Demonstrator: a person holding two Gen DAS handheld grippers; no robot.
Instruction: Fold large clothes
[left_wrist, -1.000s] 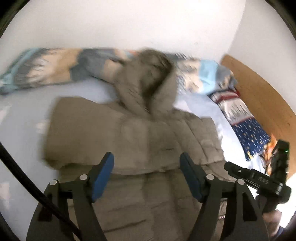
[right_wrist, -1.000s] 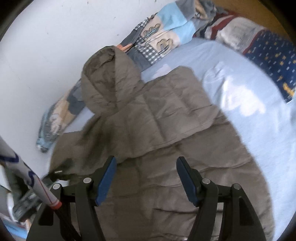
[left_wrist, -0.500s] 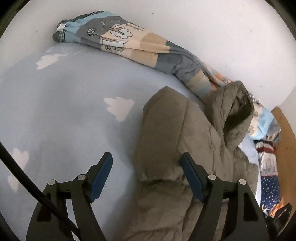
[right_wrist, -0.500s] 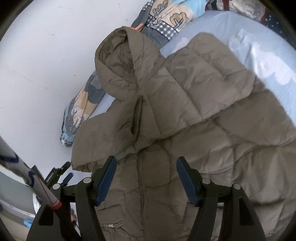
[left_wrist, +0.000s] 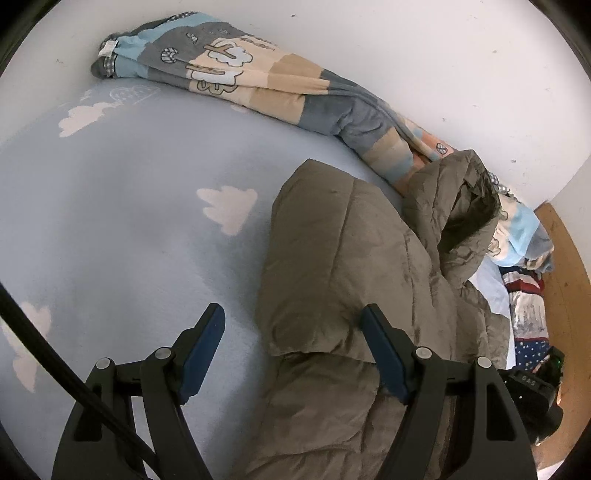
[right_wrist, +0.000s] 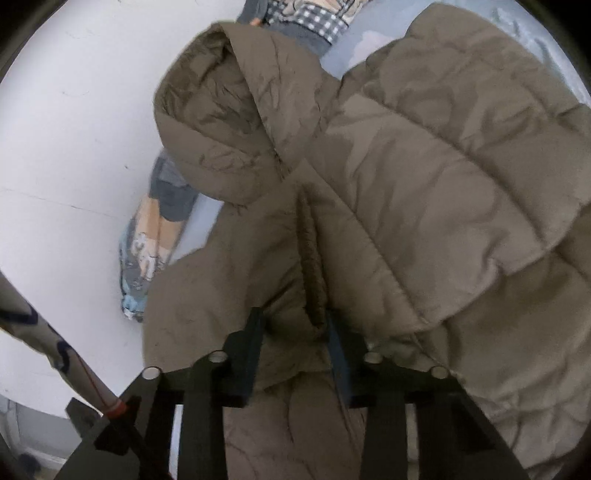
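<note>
A large taupe puffer jacket (left_wrist: 343, 266) with a hood (left_wrist: 461, 206) lies on the bed, both sleeves folded across its front. My left gripper (left_wrist: 293, 350) is open and empty, hovering at the jacket's left edge with the folded sleeve end between and ahead of its fingers. In the right wrist view the jacket (right_wrist: 424, 177) fills the frame. My right gripper (right_wrist: 295, 350) has its jaws narrowed around the jacket's front zipper seam (right_wrist: 312, 266), with quilted fabric bunched between the fingers.
A light blue sheet with white clouds (left_wrist: 129, 229) covers the bed. A patterned blanket (left_wrist: 258, 85) lies rolled along the white wall. More patterned bedding (left_wrist: 524, 314) and a wooden bed frame (left_wrist: 565, 258) are at the right.
My right gripper has dropped down onto the jacket and closed from wide open onto the fabric at the zipper seam. My left gripper moved slightly closer to the sleeve and stays open.
</note>
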